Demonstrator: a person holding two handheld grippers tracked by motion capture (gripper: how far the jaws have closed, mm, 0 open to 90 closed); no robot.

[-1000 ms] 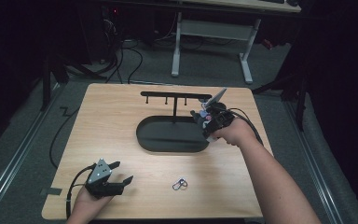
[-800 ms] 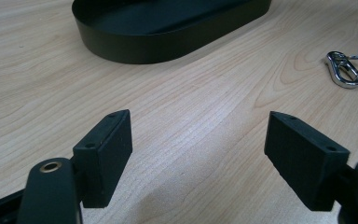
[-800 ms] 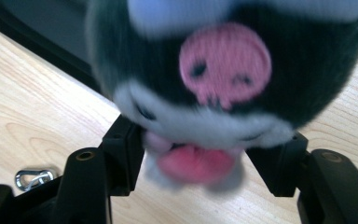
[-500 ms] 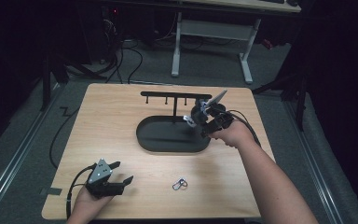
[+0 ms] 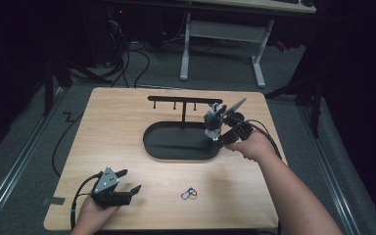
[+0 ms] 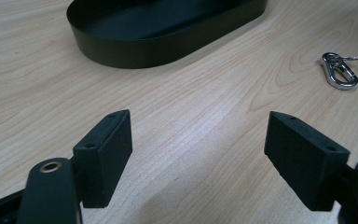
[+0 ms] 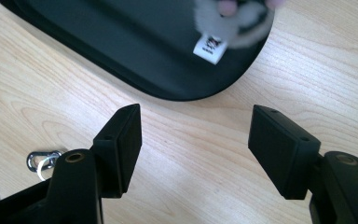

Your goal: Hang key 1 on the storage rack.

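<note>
Grey plush keychain (image 7: 235,21) hangs blurred over the black tray's (image 5: 176,149) right end, just ahead of our right gripper (image 7: 196,147), whose jaws have just been opening with nothing between them, while our left gripper (image 6: 198,158) rests spread wide on the counter (image 5: 127,127) near a metal clip (image 6: 339,70).

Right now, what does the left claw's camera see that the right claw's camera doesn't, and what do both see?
The left gripper view alone shows the left claw, jaws apart over bare wood. The right gripper view alone shows the right claw, also open with nothing between its jaws, and a blurred grey plush keychain with a white tag above the tray. Both share the black oval tray, the silver clip and the wooden table.
</note>
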